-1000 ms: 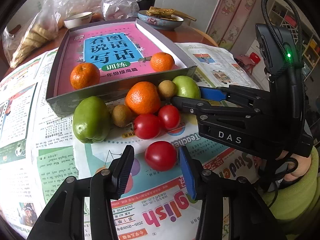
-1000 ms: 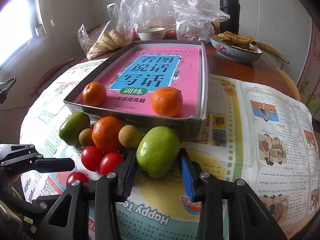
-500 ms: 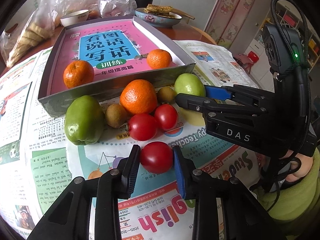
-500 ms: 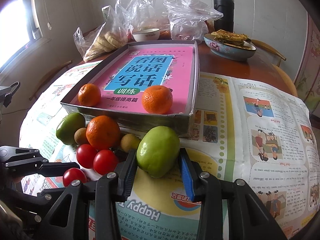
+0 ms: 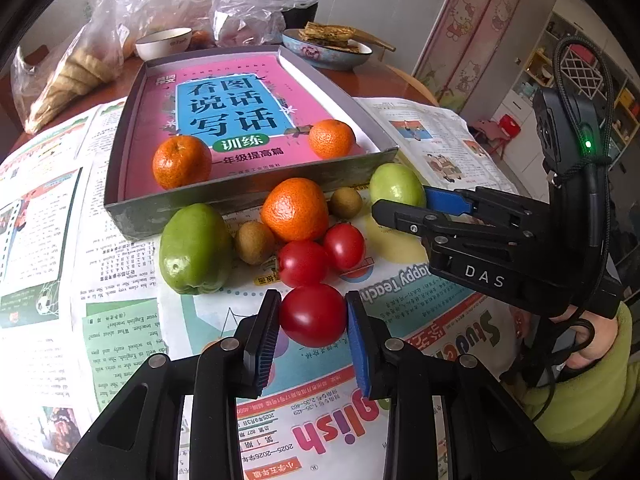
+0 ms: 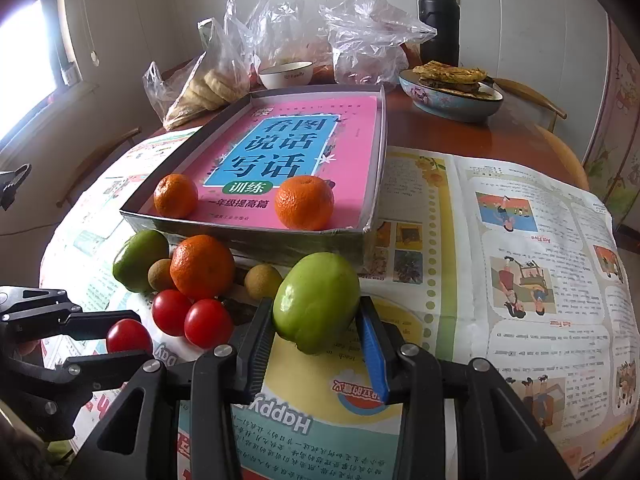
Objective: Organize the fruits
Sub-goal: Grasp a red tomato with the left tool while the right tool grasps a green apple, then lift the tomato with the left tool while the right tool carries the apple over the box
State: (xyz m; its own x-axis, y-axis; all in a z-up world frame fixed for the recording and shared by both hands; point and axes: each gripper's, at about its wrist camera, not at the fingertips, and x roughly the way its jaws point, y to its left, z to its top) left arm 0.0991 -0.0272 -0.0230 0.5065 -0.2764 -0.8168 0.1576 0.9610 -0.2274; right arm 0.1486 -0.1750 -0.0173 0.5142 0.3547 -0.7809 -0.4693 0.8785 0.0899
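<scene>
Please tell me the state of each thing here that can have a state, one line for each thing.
left gripper: shut on a tomato
right gripper: shut on a green fruit
box: open, two oranges inside
flask: upright, cap on
white bowl: upright

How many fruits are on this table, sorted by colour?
Orange: 3, two in the box, one in front.
Red: 3.
Green: 2.
Brown: 2.
Total: 10.
</scene>
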